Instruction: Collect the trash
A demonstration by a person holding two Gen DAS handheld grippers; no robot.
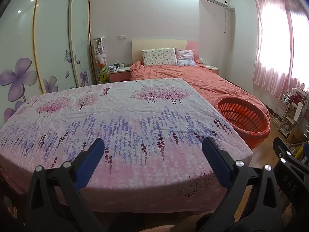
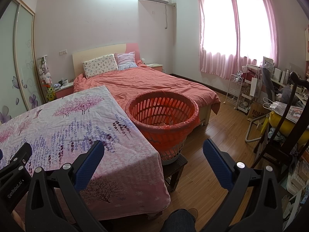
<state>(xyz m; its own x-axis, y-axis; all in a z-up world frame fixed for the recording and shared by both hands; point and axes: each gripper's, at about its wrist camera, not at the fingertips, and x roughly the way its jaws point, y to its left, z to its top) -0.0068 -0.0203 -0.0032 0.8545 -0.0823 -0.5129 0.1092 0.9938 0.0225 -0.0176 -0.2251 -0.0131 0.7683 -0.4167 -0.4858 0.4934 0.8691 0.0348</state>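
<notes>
Left wrist view: our left gripper (image 1: 152, 147) hangs spread and empty-handed over the flowered tablecloth (image 1: 115, 116); our right gripper (image 2: 153, 149), likewise released, faces the orange basket (image 2: 162, 114).

A floral cloth (image 1: 123, 116) covers the table (image 2: 154, 215), nothing else visible.

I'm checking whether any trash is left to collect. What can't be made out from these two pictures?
- Basket bottom: right wrist view shows only a few pale scraps past the near rim; left wrist view shows only the inside wall.
- Floor beneath the cloth-covered table: hidden by the hanging cloth in both views.
- Nightstand items: too small to identify.
- Clutter at the right edge: cut off and distorted by the fisheye.
</notes>
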